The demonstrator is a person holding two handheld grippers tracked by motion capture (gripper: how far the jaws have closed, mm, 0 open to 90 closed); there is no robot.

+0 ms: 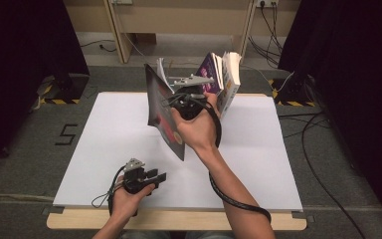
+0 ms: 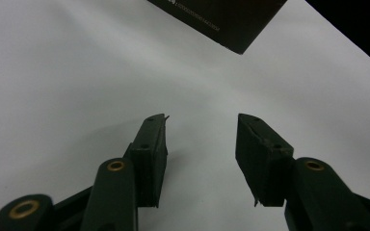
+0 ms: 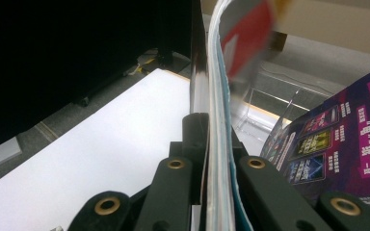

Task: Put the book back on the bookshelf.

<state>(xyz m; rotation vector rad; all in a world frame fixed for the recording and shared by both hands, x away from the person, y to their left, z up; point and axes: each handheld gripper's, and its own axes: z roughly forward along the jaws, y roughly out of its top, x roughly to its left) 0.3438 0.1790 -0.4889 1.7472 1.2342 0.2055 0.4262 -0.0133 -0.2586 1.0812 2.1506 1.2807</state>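
Note:
My right gripper (image 1: 180,95) is raised over the middle of the white tabletop (image 1: 104,144), shut on a thin dark-covered magazine (image 1: 162,113) that hangs tilted from it. In the right gripper view the jaws (image 3: 215,139) pinch the magazine's edge (image 3: 218,96) between them. Just behind stand a purple book (image 1: 209,71) and a thick book with white pages (image 1: 230,79). The purple book's back cover (image 3: 339,137) is close on the right of that view. My left gripper (image 1: 159,175) rests low near the front edge, open and holding nothing (image 2: 201,144). A dark corner of the magazine (image 2: 221,19) shows beyond it.
A clear plastic stand (image 3: 262,108) sits by the standing books at the table's far side. Black curtains (image 1: 25,59) flank the table, cables (image 1: 318,149) lie on the grey floor to the right, and a wooden frame (image 1: 124,35) stands behind.

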